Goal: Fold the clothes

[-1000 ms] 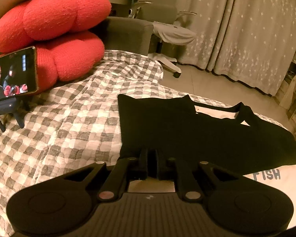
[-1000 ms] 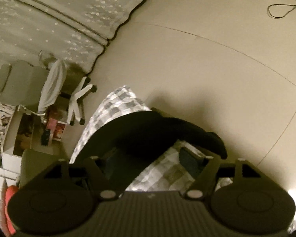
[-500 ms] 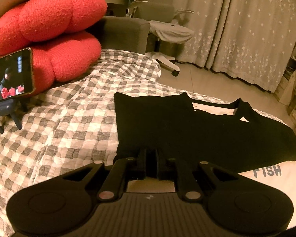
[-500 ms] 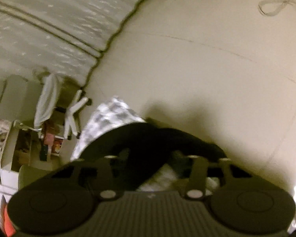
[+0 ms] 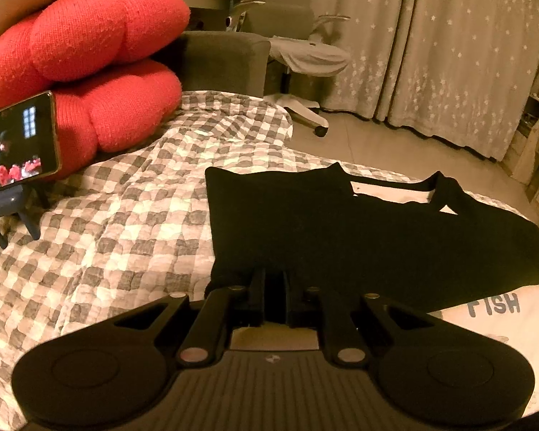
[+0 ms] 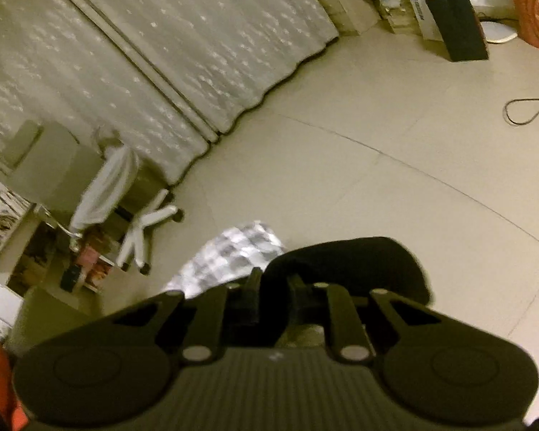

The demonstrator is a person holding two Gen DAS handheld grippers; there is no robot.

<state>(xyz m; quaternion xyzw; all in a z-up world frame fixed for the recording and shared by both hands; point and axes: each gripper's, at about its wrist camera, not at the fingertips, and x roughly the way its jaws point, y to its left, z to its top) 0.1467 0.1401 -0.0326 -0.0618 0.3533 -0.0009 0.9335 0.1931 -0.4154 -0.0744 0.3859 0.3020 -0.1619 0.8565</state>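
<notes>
Left wrist view shows a black garment (image 5: pixel 359 230) spread on the checked bedspread (image 5: pixel 118 222), lying partly over a white item printed FISH (image 5: pixel 492 303). The left gripper (image 5: pixel 273 283) has its fingers pressed together on the garment's near hem. From the right wrist view, the right gripper (image 6: pixel 275 287) is likewise pinching a bunch of the black cloth (image 6: pixel 355 265), lifted so the floor (image 6: pixel 377 151) shows behind it; the frame is blurred. I judge the fold to be early: both corners appear gripped, with the sleeves or straps at the far edge not tucked. Carrying the held edge over, aligning it, then smoothing and halving again seem left.
</notes>
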